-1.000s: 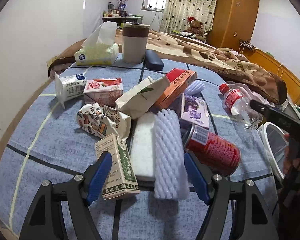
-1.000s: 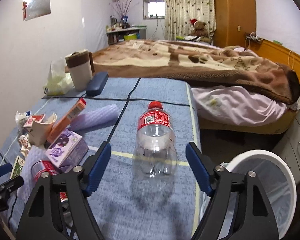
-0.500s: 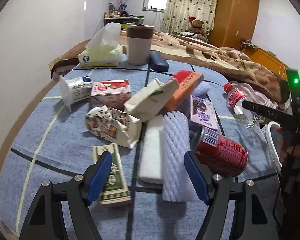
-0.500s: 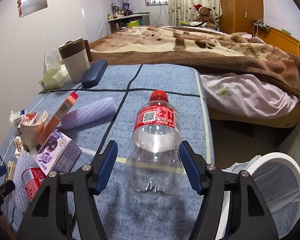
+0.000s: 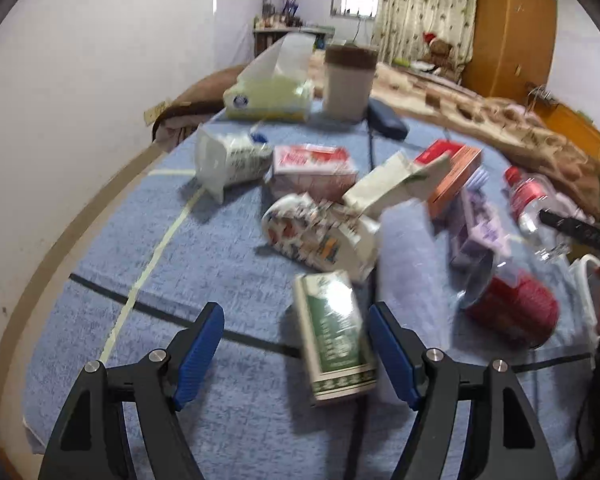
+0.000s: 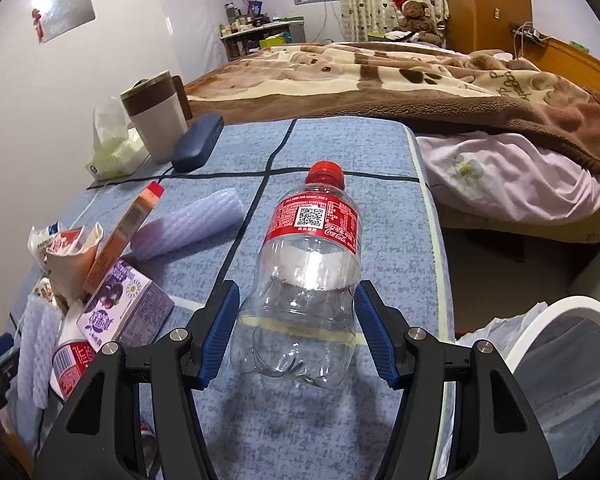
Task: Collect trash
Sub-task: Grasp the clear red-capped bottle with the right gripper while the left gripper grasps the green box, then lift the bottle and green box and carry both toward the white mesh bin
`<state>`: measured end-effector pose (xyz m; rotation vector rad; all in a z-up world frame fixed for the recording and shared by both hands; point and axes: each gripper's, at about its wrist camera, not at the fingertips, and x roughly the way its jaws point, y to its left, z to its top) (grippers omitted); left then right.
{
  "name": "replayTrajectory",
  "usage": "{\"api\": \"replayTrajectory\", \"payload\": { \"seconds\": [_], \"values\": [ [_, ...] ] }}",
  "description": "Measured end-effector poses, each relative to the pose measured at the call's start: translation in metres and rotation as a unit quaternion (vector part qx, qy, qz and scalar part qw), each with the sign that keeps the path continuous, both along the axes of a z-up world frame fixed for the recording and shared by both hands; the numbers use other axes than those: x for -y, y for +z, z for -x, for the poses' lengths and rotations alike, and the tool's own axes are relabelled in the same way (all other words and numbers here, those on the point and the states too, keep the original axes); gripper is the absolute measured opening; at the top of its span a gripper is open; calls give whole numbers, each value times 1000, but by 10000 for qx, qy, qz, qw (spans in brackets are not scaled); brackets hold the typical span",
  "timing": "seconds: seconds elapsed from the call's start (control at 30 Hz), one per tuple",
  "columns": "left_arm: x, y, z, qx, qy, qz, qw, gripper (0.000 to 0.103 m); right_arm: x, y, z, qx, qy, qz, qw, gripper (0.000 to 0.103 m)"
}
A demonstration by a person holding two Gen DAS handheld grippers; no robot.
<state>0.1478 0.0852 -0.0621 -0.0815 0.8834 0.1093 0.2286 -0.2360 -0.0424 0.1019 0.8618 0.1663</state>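
The right gripper point(image 6: 296, 332) has just been closing around the empty plastic bottle point(image 6: 306, 280) lying on the blue table point(image 6: 360, 152), beside the lined bin point(image 6: 572, 360); whether its pads touch is unclear. The left gripper point(image 5: 294, 354) stands open over a green carton point(image 5: 334, 336).

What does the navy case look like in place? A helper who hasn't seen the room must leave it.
On the blue bedspread, find the brown-lidded cup near the wall. The navy case lies beside it, the only dark, smooth, unprinted thing there.
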Motion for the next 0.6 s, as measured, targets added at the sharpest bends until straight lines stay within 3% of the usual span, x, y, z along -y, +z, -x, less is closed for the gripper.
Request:
{"api": "replayTrajectory", "payload": {
  "seconds": [0.13,0.23,0.37,0.43,0.5,0.6],
  "values": [
    [-3,-14,-5,-224,41,57,9997,74,-1,0,3,-24,42,-109,9999,61],
    [-3,-18,-8,-263,29,51,9996,64,-4,0,7,-21,82,-102,9999,61],
    [-4,-21,-8,-274,-5,102,9996,60,-3,0,11,-10,55,-176,9998,61],
    [-5,-20,-9,-241,3,104,9997,44,-4,-1,13,-5,53,-183,9998,61],
    [-6,-18,-8,-199,-21,171,9997,34,-5,-1,16,4,68,-200,9998,61],
    [-6,-15,-7,-72,-49,364,9993,32,-6,3,22,79,63,-202,9997,60]
  ]
}}
